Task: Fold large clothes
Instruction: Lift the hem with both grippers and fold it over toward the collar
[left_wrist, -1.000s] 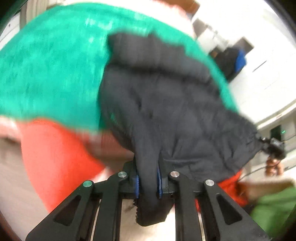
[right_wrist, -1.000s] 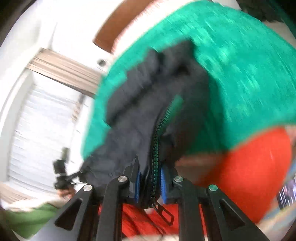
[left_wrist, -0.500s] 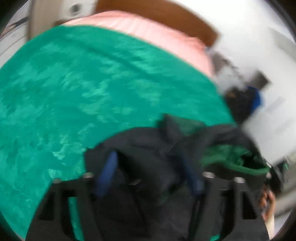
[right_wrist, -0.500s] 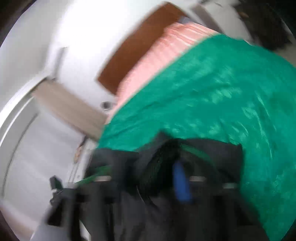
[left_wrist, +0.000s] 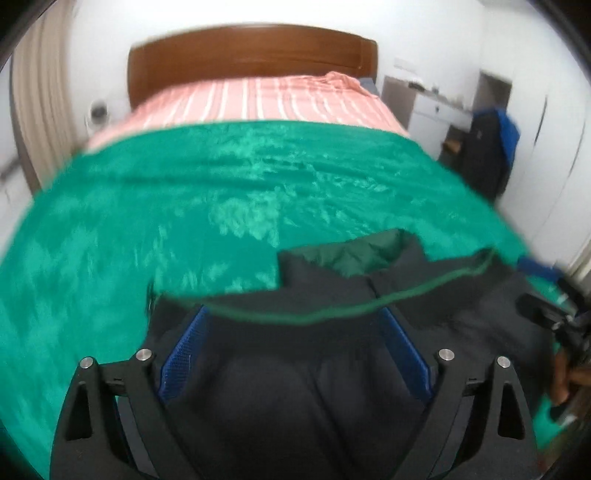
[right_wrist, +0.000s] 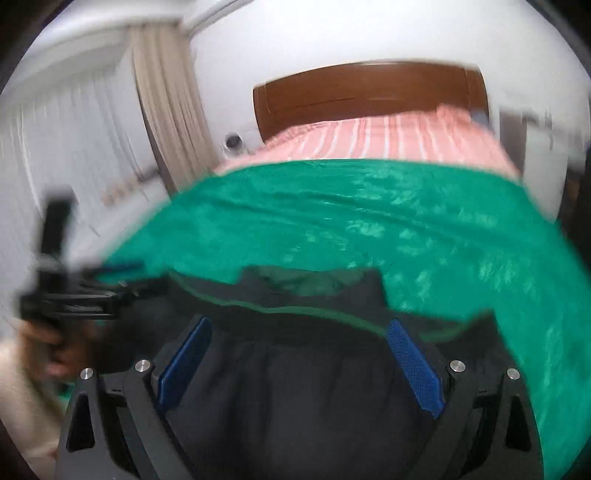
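Note:
A black jacket (left_wrist: 295, 387) with a green lining (left_wrist: 354, 254) and a thin green trim lies spread on the green blanket (left_wrist: 221, 206), collar toward the headboard. My left gripper (left_wrist: 293, 325) hovers over its left part. The jaws are opening wide and the blue pads (left_wrist: 181, 358) stand clear of the cloth beneath. My right gripper (right_wrist: 299, 328) hangs over the jacket (right_wrist: 295, 398) the same way, jaws opening, pads (right_wrist: 413, 365) free. Each gripper shows in the other's view: the right (left_wrist: 554, 317), the left (right_wrist: 66, 295), held in a hand (right_wrist: 48, 350).
The blanket (right_wrist: 369, 221) covers the near half of a bed with a pink striped sheet (left_wrist: 258, 99) and a brown headboard (left_wrist: 251, 55). A curtain (right_wrist: 166, 103) hangs at the left. A white cabinet (left_wrist: 432, 110) and dark clothes (left_wrist: 487, 147) stand at the right.
Both grippers were shut on the hanging jacket. They have let go and opened wide, and the jacket now lies on the blanket. Both views have swung level toward the headboard.

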